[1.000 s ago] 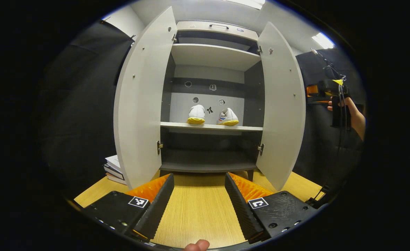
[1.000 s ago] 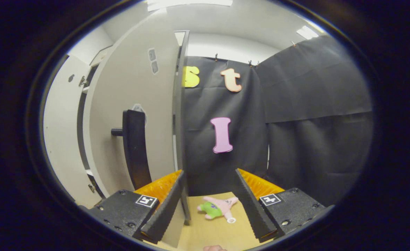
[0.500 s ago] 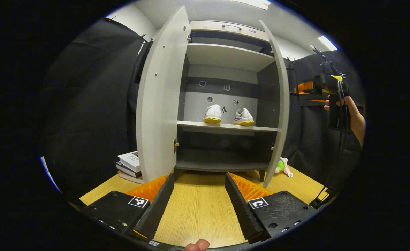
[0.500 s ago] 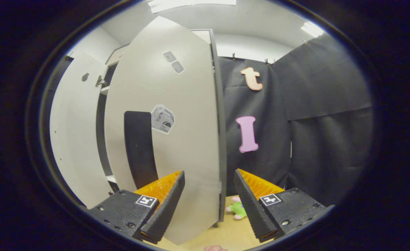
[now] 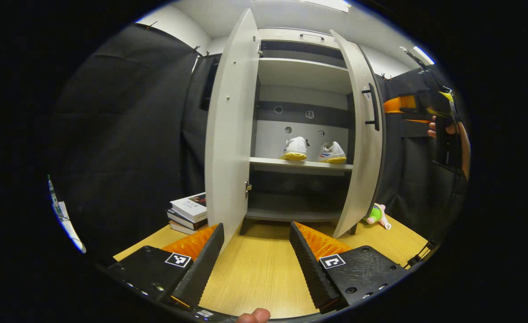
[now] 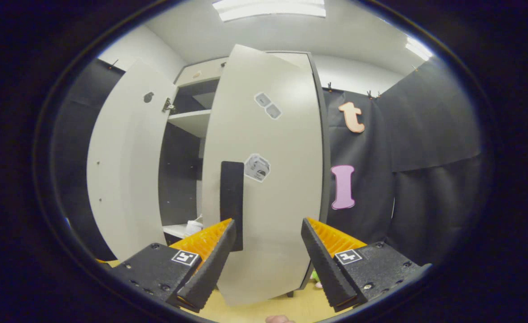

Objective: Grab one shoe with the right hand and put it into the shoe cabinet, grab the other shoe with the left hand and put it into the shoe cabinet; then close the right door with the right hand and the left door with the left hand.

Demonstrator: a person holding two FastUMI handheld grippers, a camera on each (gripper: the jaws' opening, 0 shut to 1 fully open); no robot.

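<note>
**Left gripper view and right gripper view: cabinet, doors, shoes, grippers**

Left gripper view: the shoe cabinet (image 5: 303,72) is seen standing on the wooden table (image 5: 259,273), with grey shelves inside. The left door (image 5: 230,134) is swung wide open and is presented almost edge-on. The right door (image 5: 363,148) is partly swung in, and its black bar handle (image 5: 372,107) is visible on the outer face. Both shoes (image 5: 313,150) are placed side by side on the middle shelf (image 5: 301,166), white with yellow soles. Small stickers are fixed to the back panel; no writing on them can be read.

A stack of books (image 5: 187,213) is located on the table left of the cabinet; the cover text is too small to read. A pink and green plush toy (image 5: 377,215) is lying on the table just right of the right door.

The left gripper (image 5: 257,264) is held above the table with its fingers apart and nothing between them. Square coded markers are carried on both finger bases. The right gripper (image 5: 419,107) is seen far right, held by a hand (image 5: 459,139).

Right gripper view: the right gripper (image 6: 267,262) is held before the outer face of the right door (image 6: 268,179), fingers apart, empty. Three stickers are fixed to the door; their print is illegible.
</note>
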